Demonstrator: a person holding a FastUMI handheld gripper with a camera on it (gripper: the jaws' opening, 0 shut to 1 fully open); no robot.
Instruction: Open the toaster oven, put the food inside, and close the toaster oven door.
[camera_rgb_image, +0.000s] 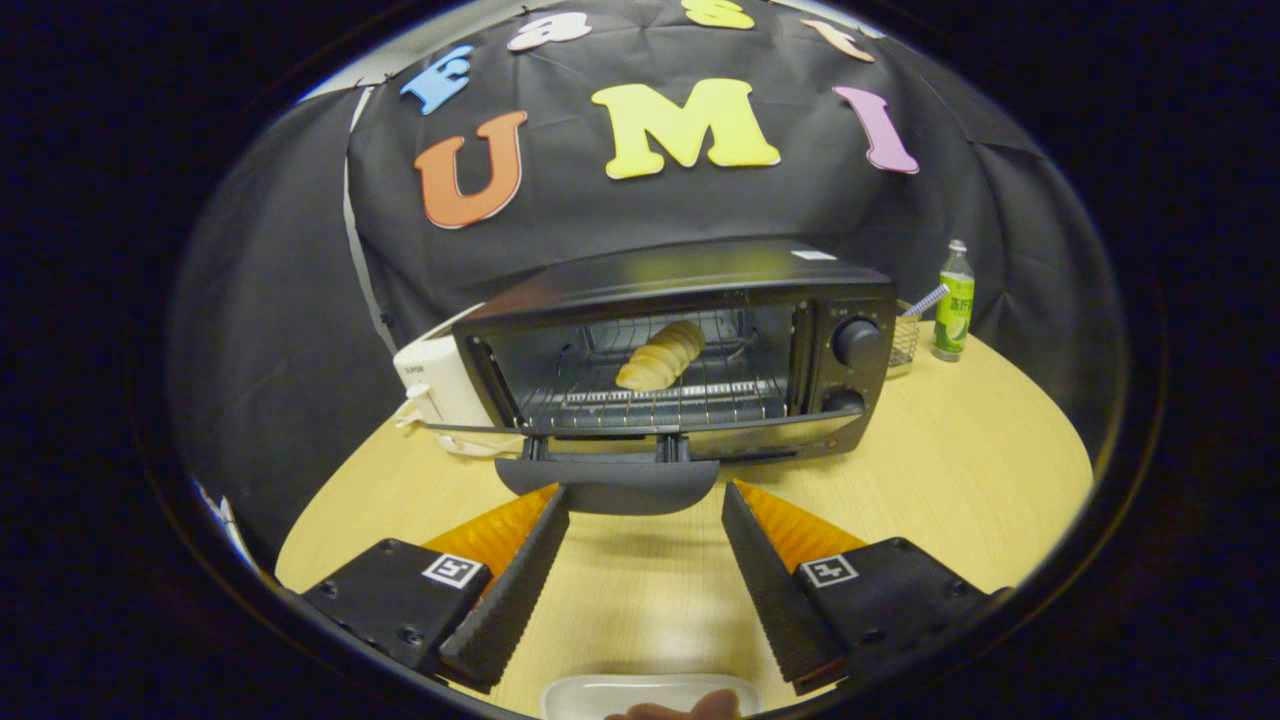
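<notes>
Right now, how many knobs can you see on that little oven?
2, both on the toaster oven's right-hand panel: upper knob, lower knob beneath it. Gripper open, near the door handle.

Pale wooden table (960, 470), black cloth wall (300, 300)

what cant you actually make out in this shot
- White appliance, gripper view: mostly hidden behind the toaster oven, so its type is unclear.
- Wire basket: half covered by the oven; contents unclear.
- Green bottle: label too small.
- White tray behind the open tool: cut off at the edge.
- Bread on the rack: far end unclear.
</notes>
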